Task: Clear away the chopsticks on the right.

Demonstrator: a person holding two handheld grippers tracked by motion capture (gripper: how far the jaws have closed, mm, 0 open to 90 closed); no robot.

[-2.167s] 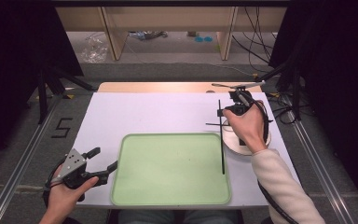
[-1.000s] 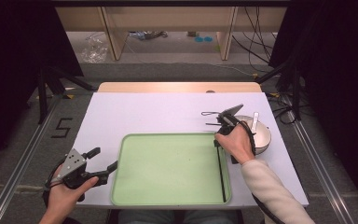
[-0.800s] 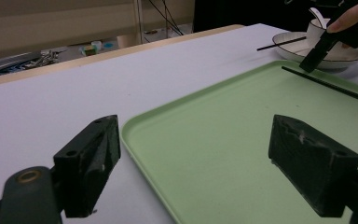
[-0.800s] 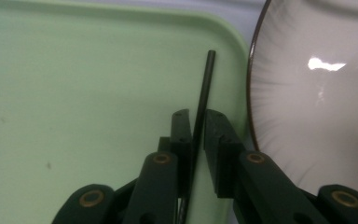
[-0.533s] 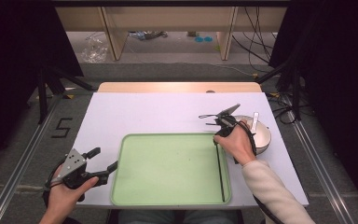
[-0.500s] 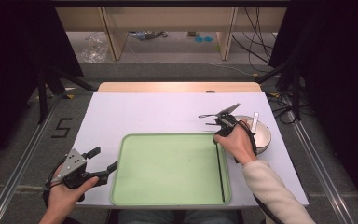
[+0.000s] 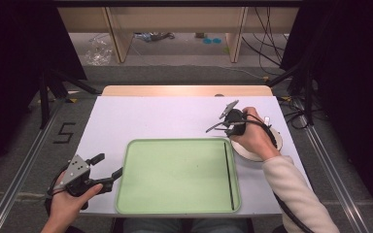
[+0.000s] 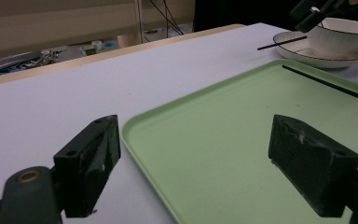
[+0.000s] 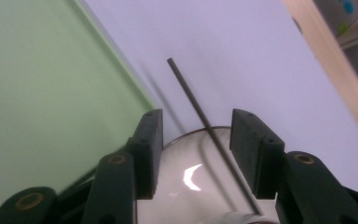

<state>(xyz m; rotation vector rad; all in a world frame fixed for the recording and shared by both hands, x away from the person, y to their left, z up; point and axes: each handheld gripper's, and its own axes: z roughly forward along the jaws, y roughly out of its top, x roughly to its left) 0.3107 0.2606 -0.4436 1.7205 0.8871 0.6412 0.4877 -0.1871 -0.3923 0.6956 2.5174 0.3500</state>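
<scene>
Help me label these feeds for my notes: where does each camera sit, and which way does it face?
High view: fixed above the person's side, facing forward and down on the table; both forearms, left gripper, right gripper.
Left gripper view: rides the left gripper, looking across the green tray toward the bowl; its open fingers.
Right gripper view: looks down on the plate and a chopstick; open fingers.
Shared: tray, in all three.

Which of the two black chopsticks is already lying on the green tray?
The chopstick along the tray's right side; the other chopstick rests across the plate's rim between the right gripper's open jaws.
</scene>
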